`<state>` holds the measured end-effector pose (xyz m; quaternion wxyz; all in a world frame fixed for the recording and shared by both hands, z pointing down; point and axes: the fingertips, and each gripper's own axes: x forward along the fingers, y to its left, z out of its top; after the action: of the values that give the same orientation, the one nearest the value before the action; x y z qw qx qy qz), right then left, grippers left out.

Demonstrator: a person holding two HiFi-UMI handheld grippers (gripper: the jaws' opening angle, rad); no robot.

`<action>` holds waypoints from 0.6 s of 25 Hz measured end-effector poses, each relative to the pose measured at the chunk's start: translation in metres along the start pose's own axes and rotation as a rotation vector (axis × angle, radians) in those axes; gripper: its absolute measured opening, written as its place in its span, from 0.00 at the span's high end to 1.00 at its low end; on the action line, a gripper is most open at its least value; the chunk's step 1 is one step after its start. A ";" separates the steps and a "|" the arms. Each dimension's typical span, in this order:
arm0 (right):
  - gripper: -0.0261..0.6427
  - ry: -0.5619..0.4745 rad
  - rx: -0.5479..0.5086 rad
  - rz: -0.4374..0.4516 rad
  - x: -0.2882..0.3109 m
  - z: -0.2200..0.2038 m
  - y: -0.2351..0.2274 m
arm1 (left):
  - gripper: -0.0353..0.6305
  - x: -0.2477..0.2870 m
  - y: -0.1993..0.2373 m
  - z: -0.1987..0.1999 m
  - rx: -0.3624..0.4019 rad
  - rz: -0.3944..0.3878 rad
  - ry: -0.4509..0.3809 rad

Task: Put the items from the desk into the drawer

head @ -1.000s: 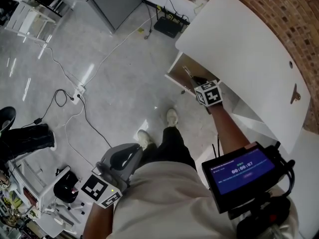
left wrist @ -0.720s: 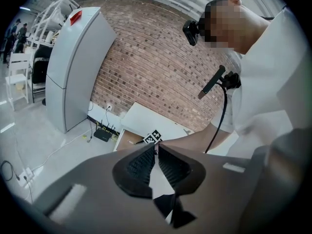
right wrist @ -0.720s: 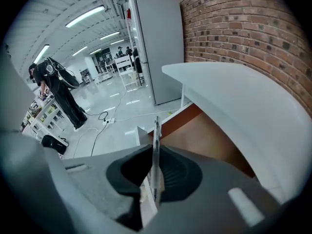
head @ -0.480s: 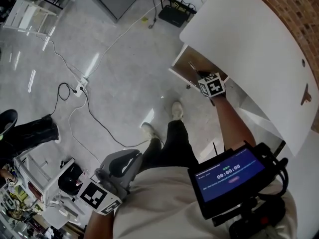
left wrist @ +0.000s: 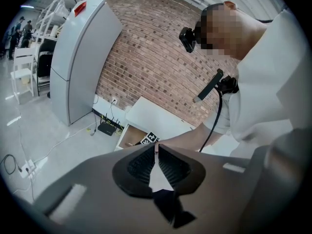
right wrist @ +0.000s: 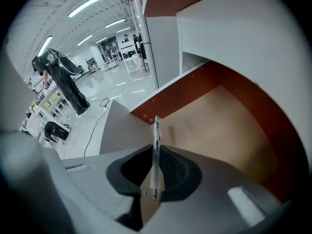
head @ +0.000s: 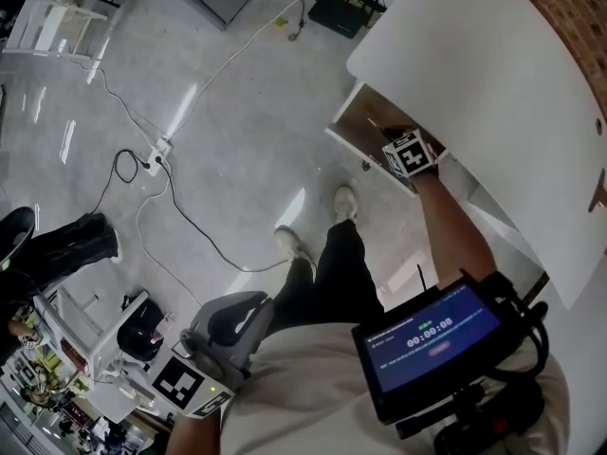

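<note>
Right gripper: fingers clamped on pen, held lengthwise, just above open drawer, likely to set it inside. Left gripper: fingers pressed together, empty, parked well clear of drawer.

The drawer juts out beneath the desk.

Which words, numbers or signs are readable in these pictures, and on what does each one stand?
"00:00:08": on the blue screen at the person's chest.
Smaller lines on that screen: too small to read.
Red label on the grey cabinet: too blurred to read.
Marker cubes: square patterns only, no letters.
</note>
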<state>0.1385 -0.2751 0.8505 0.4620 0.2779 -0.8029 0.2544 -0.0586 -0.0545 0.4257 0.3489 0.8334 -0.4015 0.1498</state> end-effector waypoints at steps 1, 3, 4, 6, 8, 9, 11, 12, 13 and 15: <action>0.89 0.006 -0.001 0.004 0.005 -0.002 -0.002 | 0.90 0.004 0.001 0.000 -0.003 0.005 0.002; 0.89 0.021 -0.003 0.009 0.016 -0.009 -0.006 | 0.90 0.011 0.004 -0.002 -0.008 0.013 0.009; 0.89 0.029 -0.006 0.012 0.022 -0.012 -0.008 | 0.90 0.014 0.005 -0.003 -0.009 0.016 0.012; 0.89 0.041 -0.015 0.018 0.029 -0.016 -0.008 | 0.90 0.018 0.006 -0.004 -0.012 0.022 0.018; 0.89 0.052 -0.018 0.027 0.034 -0.018 -0.007 | 0.90 0.020 0.006 -0.005 -0.015 0.025 0.024; 0.89 0.059 -0.021 0.029 0.037 -0.020 -0.008 | 0.90 0.022 0.007 -0.005 -0.015 0.027 0.027; 0.89 0.072 -0.026 0.036 0.045 -0.024 -0.010 | 0.90 0.026 0.008 -0.005 -0.016 0.032 0.037; 0.89 0.077 -0.023 0.043 0.048 -0.025 -0.009 | 0.90 0.027 0.009 -0.006 -0.017 0.034 0.044; 0.89 0.084 -0.020 0.048 0.051 -0.027 -0.008 | 0.90 0.029 0.008 -0.007 -0.018 0.036 0.048; 0.89 0.099 -0.023 0.048 0.055 -0.032 -0.009 | 0.90 0.032 0.008 -0.008 -0.019 0.038 0.052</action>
<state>0.1411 -0.2723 0.9142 0.4980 0.2403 -0.7883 0.2698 -0.0442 -0.0702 0.4517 0.3642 0.8182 -0.4093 0.1743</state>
